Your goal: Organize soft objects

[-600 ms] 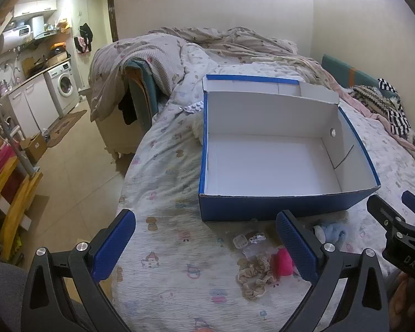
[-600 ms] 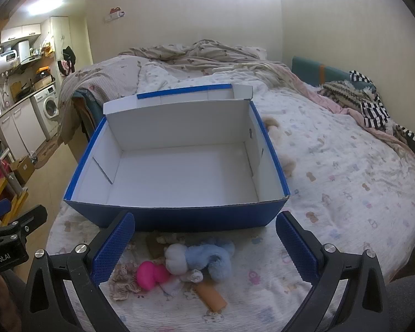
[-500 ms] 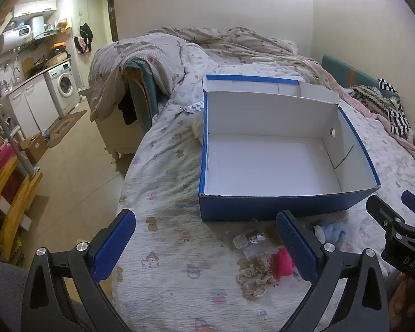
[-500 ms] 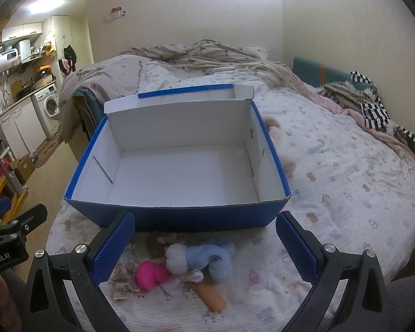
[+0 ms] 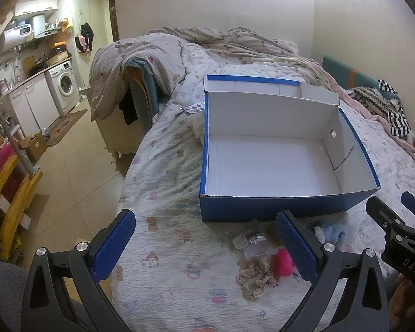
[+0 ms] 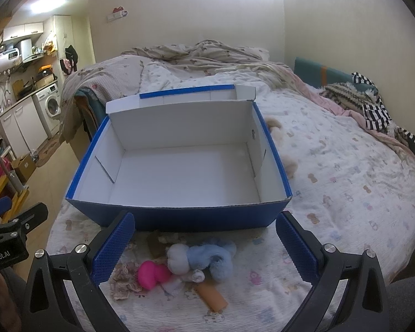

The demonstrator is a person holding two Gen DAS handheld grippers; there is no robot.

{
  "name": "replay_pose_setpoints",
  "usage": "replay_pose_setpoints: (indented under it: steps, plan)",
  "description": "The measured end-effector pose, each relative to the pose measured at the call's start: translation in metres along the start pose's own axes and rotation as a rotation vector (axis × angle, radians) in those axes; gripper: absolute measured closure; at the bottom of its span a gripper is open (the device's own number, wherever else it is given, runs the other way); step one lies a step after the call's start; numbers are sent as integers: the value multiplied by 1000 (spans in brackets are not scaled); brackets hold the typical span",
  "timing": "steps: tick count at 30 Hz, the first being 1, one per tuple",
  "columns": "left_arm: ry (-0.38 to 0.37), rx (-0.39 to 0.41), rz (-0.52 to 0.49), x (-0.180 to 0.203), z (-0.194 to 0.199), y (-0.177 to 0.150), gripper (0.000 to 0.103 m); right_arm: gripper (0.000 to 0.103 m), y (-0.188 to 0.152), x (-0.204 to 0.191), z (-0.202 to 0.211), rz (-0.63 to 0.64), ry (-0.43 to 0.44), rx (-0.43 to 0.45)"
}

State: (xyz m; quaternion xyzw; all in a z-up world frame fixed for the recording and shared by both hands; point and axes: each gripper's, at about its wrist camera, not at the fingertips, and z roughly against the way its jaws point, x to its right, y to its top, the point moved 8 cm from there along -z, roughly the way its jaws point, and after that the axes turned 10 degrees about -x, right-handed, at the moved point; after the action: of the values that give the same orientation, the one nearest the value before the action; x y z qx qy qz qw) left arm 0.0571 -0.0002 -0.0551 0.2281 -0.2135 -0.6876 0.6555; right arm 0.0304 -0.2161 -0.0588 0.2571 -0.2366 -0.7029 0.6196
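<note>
An empty blue box (image 5: 262, 210) (image 6: 179, 218) with a white inside stands on the bed. In front of it lies a small heap: a pink soft piece (image 6: 152, 274) (image 5: 283, 261), a light-blue and white plush toy (image 6: 204, 257) (image 5: 330, 231), a beige lace scrunchie (image 5: 253, 275) (image 6: 123, 275) and a brown tube-shaped item (image 6: 211, 296). My left gripper (image 5: 207, 242) hovers wide open over the sheet left of the heap. My right gripper (image 6: 204, 242) hangs wide open above the heap, holding nothing.
A small clear plastic case (image 5: 240, 240) lies by the scrunchie. Rumpled duvets (image 6: 196, 55) cover the far bed. Striped and knitted clothes (image 6: 365, 102) lie at the right. A beige plush (image 6: 279, 135) sits right of the box. The bed edge drops to a tiled floor (image 5: 69, 166) on the left.
</note>
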Motion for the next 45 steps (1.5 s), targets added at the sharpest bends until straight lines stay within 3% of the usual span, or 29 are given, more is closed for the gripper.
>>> replay_pose_setpoints:
  steps: [38,45]
  plan:
    - [-10,-10,3,0,1,0,2,0,-2,0,-1,-9,11,-7]
    - [-19,-24,12,-2,-2,-2,2,0,-4,-3,-1,-29,58,-28]
